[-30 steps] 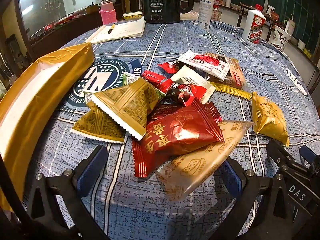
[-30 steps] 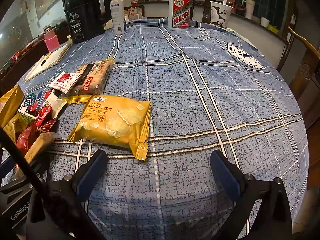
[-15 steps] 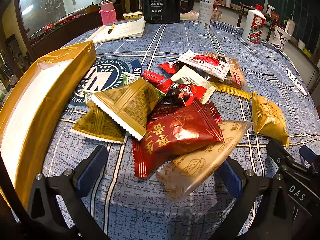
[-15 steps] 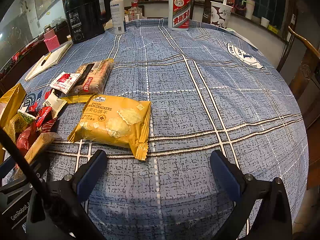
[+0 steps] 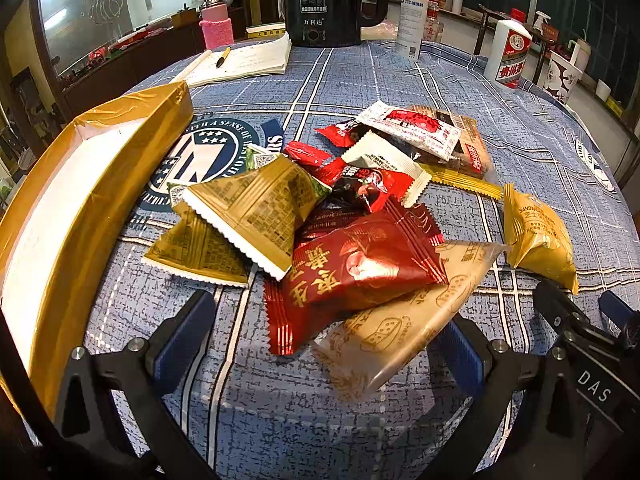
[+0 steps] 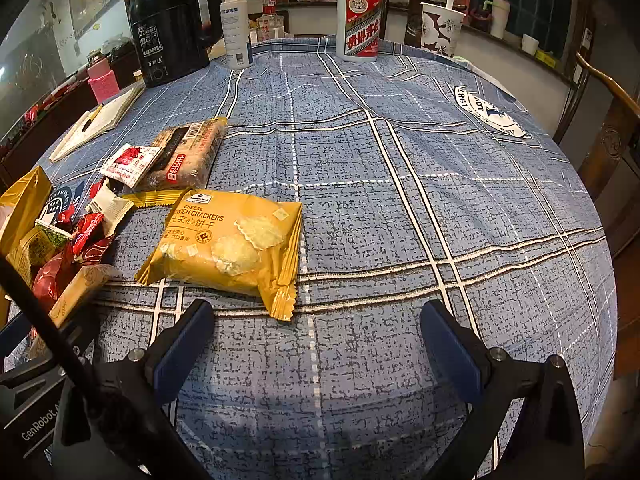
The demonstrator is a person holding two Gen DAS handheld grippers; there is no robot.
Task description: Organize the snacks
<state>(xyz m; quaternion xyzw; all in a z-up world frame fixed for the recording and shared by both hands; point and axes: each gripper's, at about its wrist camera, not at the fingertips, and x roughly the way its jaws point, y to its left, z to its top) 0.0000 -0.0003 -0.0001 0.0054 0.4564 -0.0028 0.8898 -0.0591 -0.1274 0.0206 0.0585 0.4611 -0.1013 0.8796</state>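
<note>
We hold both claws spread wide and gripping nothing, low over the blue plaid surface (image 6: pixel 400 200). Just ahead of our left claw (image 5: pixel 320 344), between its blue fingers (image 5: pixel 182 338), lies a tan cracker packet (image 5: pixel 400 320), its near end reaching toward the right finger; a dark red packet (image 5: pixel 352 268) rests on top of it. Beyond those, ahead and left, two gold packets (image 5: pixel 256 208) overlap, one tilted up on the other. To the left of this claw stands the gold box (image 5: pixel 100 184) with its white inside showing. Farther ahead sit small red wrappers (image 5: pixel 360 188), white sachets (image 5: pixel 412 128) and a brown bar (image 5: pixel 472 148). Just ahead of our right claw (image 6: pixel 316 344), toward its left finger, a yellow cheese cracker packet (image 6: pixel 228 244) lies flat on the surface, apart from the pile at its left. The right claw (image 5: pixel 592 344) also shows at the left claw's right, beside that same yellow packet. At the far edge stand a black kettle (image 6: pixel 172 24), a white spray bottle (image 6: pixel 236 28), a white liquor bottle (image 6: pixel 360 20), a paper cup (image 6: pixel 440 28) and a notebook (image 6: pixel 100 120).
</note>
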